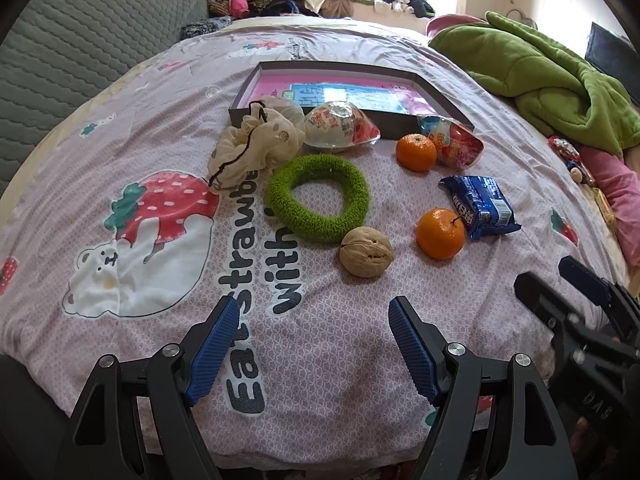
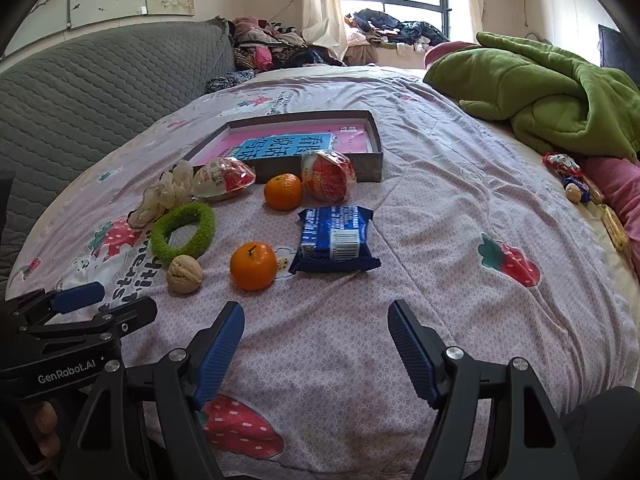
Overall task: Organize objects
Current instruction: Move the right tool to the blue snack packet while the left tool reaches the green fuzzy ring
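On the pink bedspread lie a walnut (image 1: 366,252) (image 2: 184,274), a green fuzzy ring (image 1: 317,197) (image 2: 183,234), a cream scrunchie (image 1: 256,140) (image 2: 164,194), two oranges (image 1: 440,233) (image 1: 416,152) (image 2: 253,265) (image 2: 283,191), a blue snack pack (image 1: 480,205) (image 2: 335,237) and two clear-wrapped snacks (image 1: 340,125) (image 1: 456,142) (image 2: 222,179) (image 2: 327,175). A shallow dark box (image 1: 256,102) (image 2: 372,148) with a pink book stands behind them. My left gripper (image 1: 314,312) is open and empty, short of the walnut. My right gripper (image 2: 316,316) is open and empty, short of the near orange.
A green blanket (image 1: 532,72) (image 2: 552,88) is heaped at the right. A grey quilted headboard (image 1: 80,52) (image 2: 92,92) runs along the left. Small wrapped sweets (image 2: 572,180) lie at the bed's right edge. Clothes are piled by the window (image 2: 384,28).
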